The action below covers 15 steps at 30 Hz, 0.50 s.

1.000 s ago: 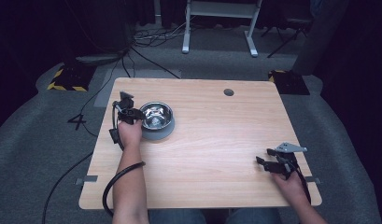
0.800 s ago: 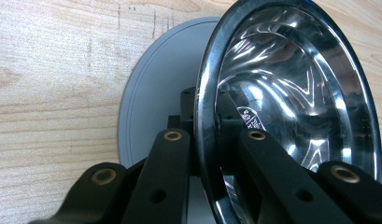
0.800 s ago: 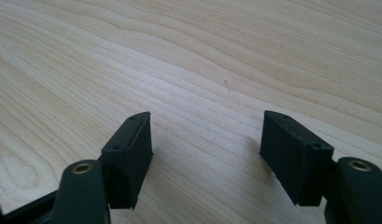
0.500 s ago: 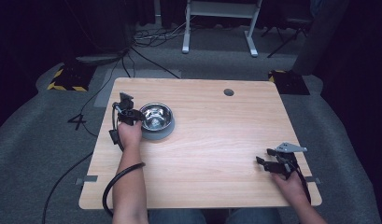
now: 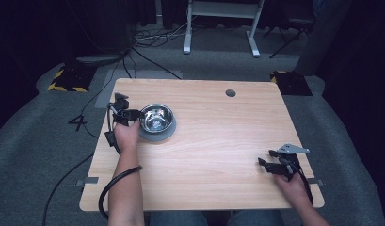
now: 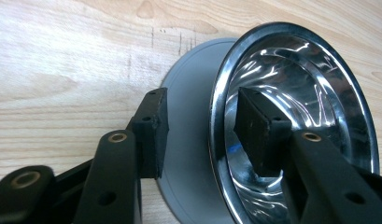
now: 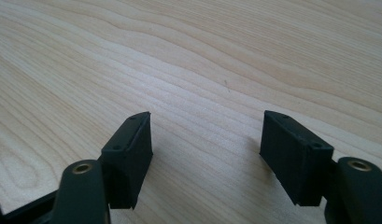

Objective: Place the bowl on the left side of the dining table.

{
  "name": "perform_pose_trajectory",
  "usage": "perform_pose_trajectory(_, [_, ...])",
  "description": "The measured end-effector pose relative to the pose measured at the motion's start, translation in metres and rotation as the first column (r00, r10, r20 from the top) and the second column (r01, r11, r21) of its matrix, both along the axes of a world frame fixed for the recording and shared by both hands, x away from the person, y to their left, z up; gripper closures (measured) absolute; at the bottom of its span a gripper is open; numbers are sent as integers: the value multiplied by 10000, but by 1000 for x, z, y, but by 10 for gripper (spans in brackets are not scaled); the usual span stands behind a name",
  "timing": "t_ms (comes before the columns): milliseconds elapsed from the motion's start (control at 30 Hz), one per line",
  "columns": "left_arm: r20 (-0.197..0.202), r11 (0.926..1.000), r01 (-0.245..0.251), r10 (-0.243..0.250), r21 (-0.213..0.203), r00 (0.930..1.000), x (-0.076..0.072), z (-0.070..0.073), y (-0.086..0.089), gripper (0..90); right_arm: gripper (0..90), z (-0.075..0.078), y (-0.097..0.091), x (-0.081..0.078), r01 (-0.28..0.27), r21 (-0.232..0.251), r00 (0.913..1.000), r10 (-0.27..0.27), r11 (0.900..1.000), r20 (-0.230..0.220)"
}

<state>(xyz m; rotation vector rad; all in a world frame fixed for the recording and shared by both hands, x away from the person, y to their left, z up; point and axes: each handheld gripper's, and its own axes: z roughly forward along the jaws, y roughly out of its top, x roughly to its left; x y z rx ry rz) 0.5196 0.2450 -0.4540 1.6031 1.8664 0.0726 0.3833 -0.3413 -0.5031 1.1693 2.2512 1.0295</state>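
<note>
A shiny steel bowl (image 5: 156, 118) on a round grey base (image 5: 155, 136) stands on the left half of the wooden table (image 5: 218, 132). My left gripper (image 5: 133, 114) is at the bowl's left rim. In the left gripper view the left gripper (image 6: 205, 130) has one pad over the grey base (image 6: 188, 154) and the other inside the bowl (image 6: 310, 93). Its jaws have just been opening; the rim stands between them, untouched. My right gripper (image 5: 266, 157) rests open at the table's front right, and in its own view the right gripper (image 7: 207, 154) has bare wood between its jaws.
A round cable hole (image 5: 230, 92) sits near the table's far edge. A black cable (image 5: 108, 188) loops from the left gripper over the table's front left. White desk legs (image 5: 218, 28) and cables lie on the floor beyond.
The left gripper's jaws have spread apart at the bowl's rim. Both hands and the bowl stay where they were.
</note>
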Motion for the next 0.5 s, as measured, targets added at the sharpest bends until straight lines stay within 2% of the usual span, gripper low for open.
perform_pose_trajectory(100, [332,9998,-103,98,175,9994,-3,6,0,533,341,0,0,0,1,0,10000,-1,10000,-2])
perform_pose_trajectory(267, [847,9974,131,-191,708,9962,-8,25,0,523,341,0,0,0,-1,0,10000,1,10000,0])
perform_pose_trajectory(367, [1032,9977,153,-221,659,9944,-12,34,-1,521,341,0,0,0,-1,0,10000,1,10000,-1])
perform_pose_trajectory(400, [1129,9968,242,-327,761,9931,-13,37,-1,521,341,0,0,0,-1,-3,10000,1,10000,-1])
perform_pose_trajectory(433, [1209,9983,115,-184,571,9925,-14,39,-3,521,341,0,0,0,-3,-2,10000,3,10000,1])
perform_pose_trajectory(467, [1216,9965,281,-376,790,9919,-16,41,-2,521,341,0,0,0,2,-2,10000,-2,10000,-1])
perform_pose_trajectory(500, [1310,9975,152,-241,683,9911,-17,43,-4,521,341,0,0,0,0,-7,10000,0,10000,1])
